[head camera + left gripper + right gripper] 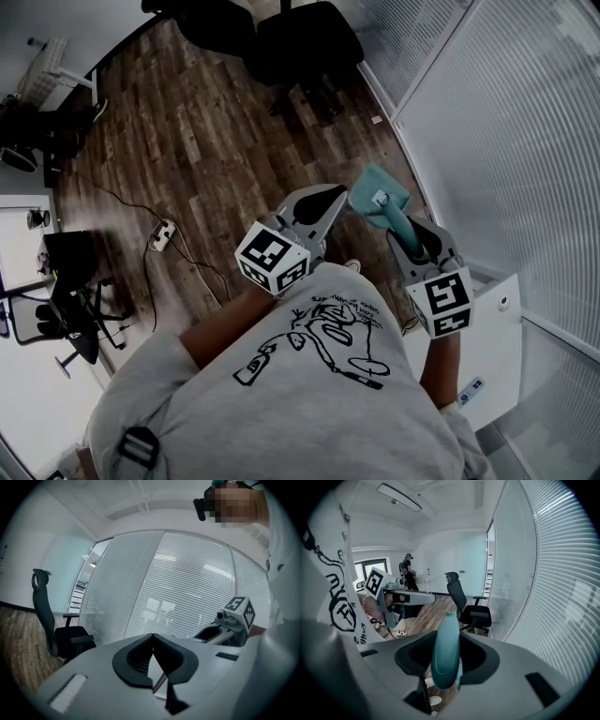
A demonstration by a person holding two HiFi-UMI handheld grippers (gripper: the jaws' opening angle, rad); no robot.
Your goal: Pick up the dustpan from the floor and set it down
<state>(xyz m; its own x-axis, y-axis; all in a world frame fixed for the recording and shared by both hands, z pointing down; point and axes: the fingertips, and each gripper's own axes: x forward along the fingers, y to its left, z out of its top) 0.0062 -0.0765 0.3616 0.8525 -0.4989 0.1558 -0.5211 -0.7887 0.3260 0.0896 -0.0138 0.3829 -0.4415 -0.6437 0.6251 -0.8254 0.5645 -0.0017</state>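
Dark wood-plank floor [206,141], frosted glass wall [506,141]; right hand-held gripper [403,232] clamps teal dustpan [380,199] handle, left hand-held gripper [326,202] clenched empty

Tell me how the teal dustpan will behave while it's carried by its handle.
Probably stiff: the dustpan holds its shape out past the right gripper. Likely light, thin plastic. Its smooth rounded handle may twist in the grip, since the pan hangs off one end.

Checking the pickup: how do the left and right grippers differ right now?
The right gripper is clamped on the teal dustpan handle; the left gripper holds nothing. The right gripper's jaws stand apart around that handle; the left gripper's jaws meet at the tips. Both are the same grey design.
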